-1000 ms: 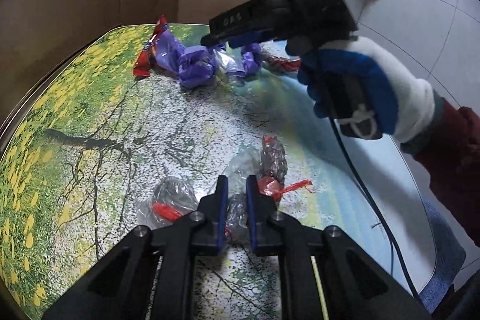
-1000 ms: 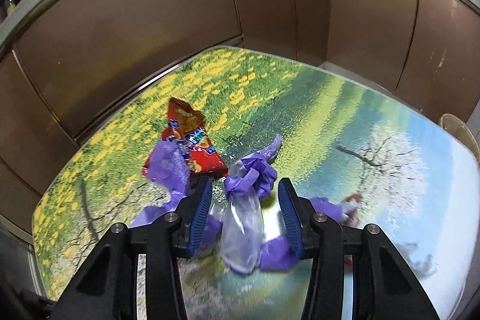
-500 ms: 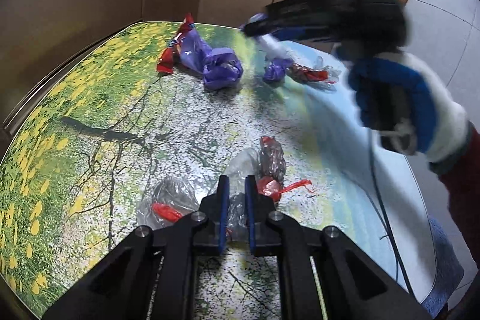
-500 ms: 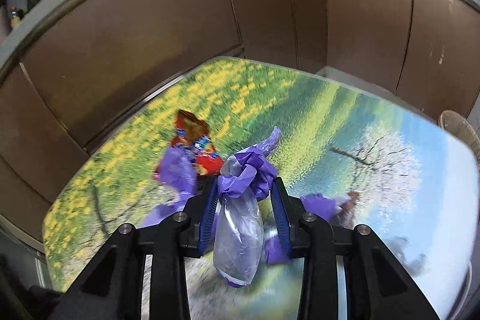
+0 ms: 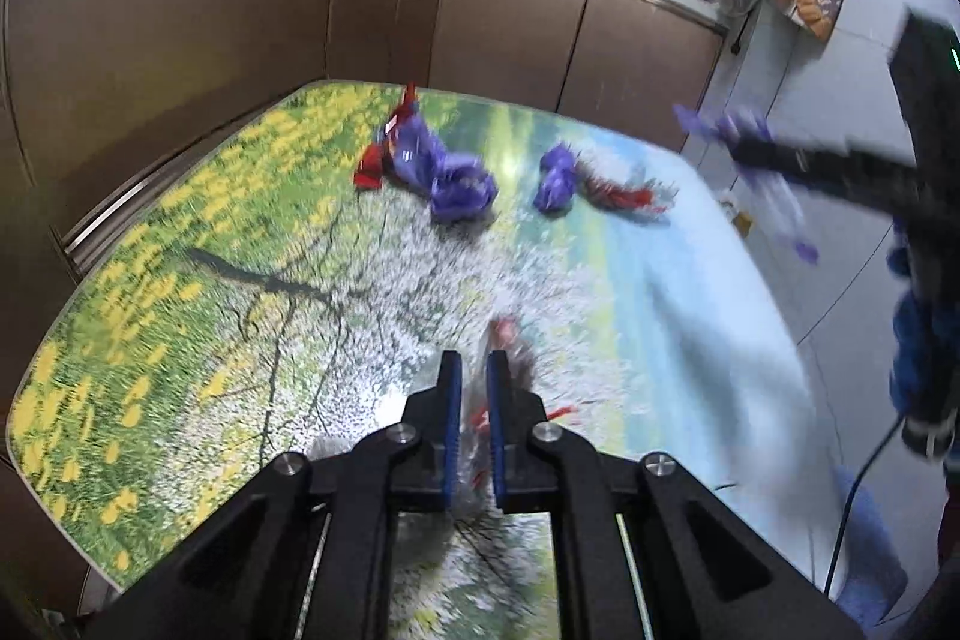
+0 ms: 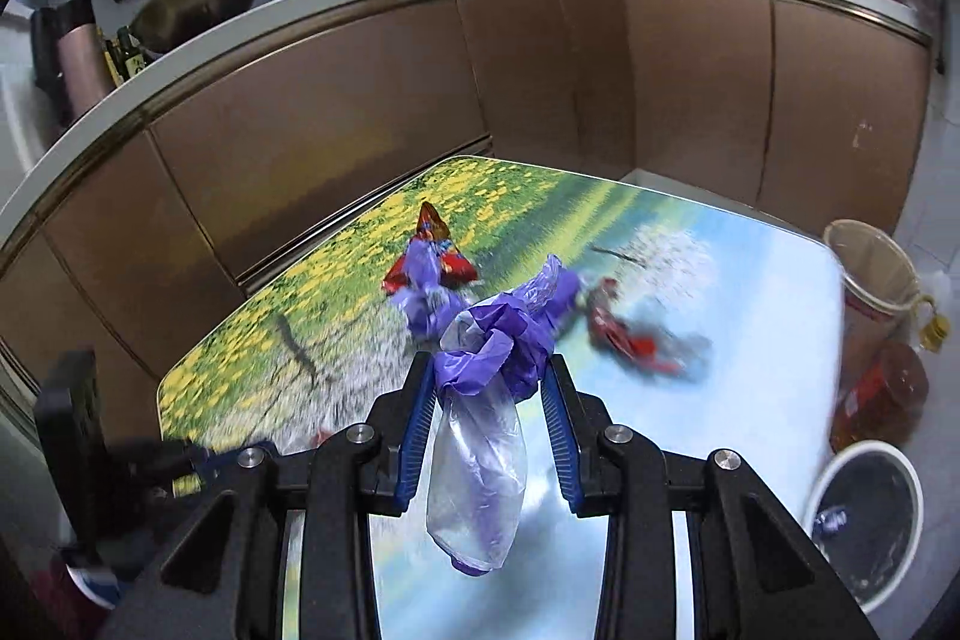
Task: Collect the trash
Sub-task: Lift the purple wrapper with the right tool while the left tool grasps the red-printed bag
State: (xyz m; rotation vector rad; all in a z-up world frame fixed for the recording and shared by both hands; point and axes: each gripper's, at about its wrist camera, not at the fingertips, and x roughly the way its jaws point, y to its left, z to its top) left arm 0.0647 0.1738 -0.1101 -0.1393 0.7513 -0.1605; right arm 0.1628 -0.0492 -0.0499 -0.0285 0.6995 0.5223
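Lifted clear of the table since the earlier frame, the purple plastic bag is now carried up and away by the right gripper, while the left gripper has also been raised with its catch. The right gripper's jaws are closed about halfway onto the bag's knotted purple top, so that the loose clear part is left free to hang; its long axis runs roughly straight down from the jaws, knot uppermost, tail pointing at the floor. The left gripper's jaws are nearly closed, only a narrow gap being left, and a crumpled clear wrapper with red bits is pinched between them, its shape blurred. 2 purple bags and a red wrapper are left lying well ahead of both grippers. A white bin is seen low to the right of the right gripper, which is judged to be where the held pieces are being taken.
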